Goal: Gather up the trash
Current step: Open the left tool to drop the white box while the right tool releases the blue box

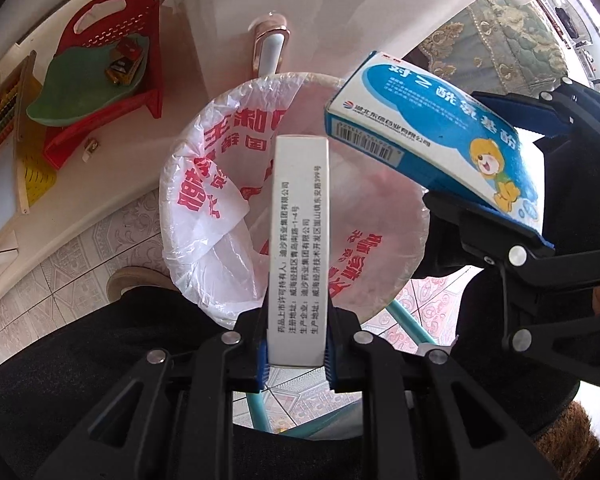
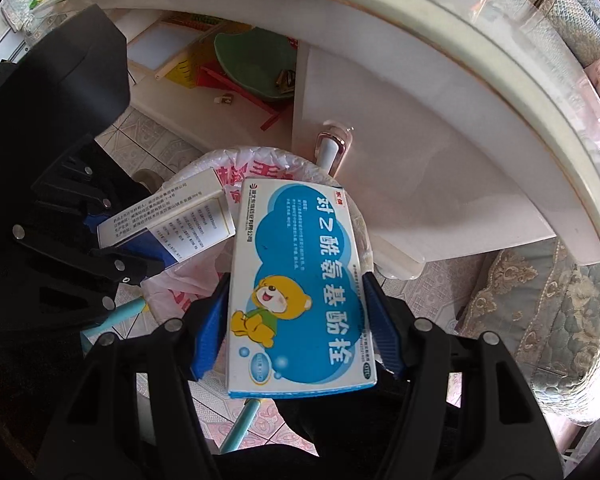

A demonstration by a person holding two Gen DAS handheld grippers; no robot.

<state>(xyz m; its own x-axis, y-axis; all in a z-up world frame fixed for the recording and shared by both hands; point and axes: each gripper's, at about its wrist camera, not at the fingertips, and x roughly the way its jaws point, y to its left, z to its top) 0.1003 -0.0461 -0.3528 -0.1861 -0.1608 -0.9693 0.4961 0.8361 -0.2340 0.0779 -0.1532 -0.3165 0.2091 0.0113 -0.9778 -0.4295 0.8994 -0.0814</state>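
- Trash consists of two medicine boxes, both held above a bin (image 1: 380, 292) lined with a white bag (image 1: 204, 200) printed in red.
- White box (image 1: 298, 240) is clamped by its narrow sides in the left gripper (image 1: 296, 354); the jaws are closed on its lower end, with the blue pads pressed against both sides.
- In the left wrist view the white box stands on edge, its printed side face turned to the camera, directly over the bin opening.
- Blue box (image 2: 300, 280), marked with a yellow cartoon bear, is clamped across its width in the right gripper (image 2: 296, 320); the jaws are set wide and the blue pads (image 2: 384, 332) bear on its two long edges.
- In the right wrist view the blue box is seen face-on, with its far end over the bin rim.
- In the left wrist view the blue box (image 1: 428, 136) is tilted, its barcode end pointing toward the white box; the two boxes are near each other but apart.
- The white box (image 2: 168, 220) and left gripper (image 2: 140, 252) are seen to the left in the right wrist view, just beside the blue box.
- The bin stands on a tiled floor (image 1: 72, 256) beside a white cabinet with a handle (image 1: 270, 48).
- A red basket (image 1: 112, 72) holding a green plate (image 1: 92, 84) is seen in the cabinet recess, well apart from the bin.
- A patterned cushion (image 2: 540, 308) is visible at the right edge of the right wrist view.
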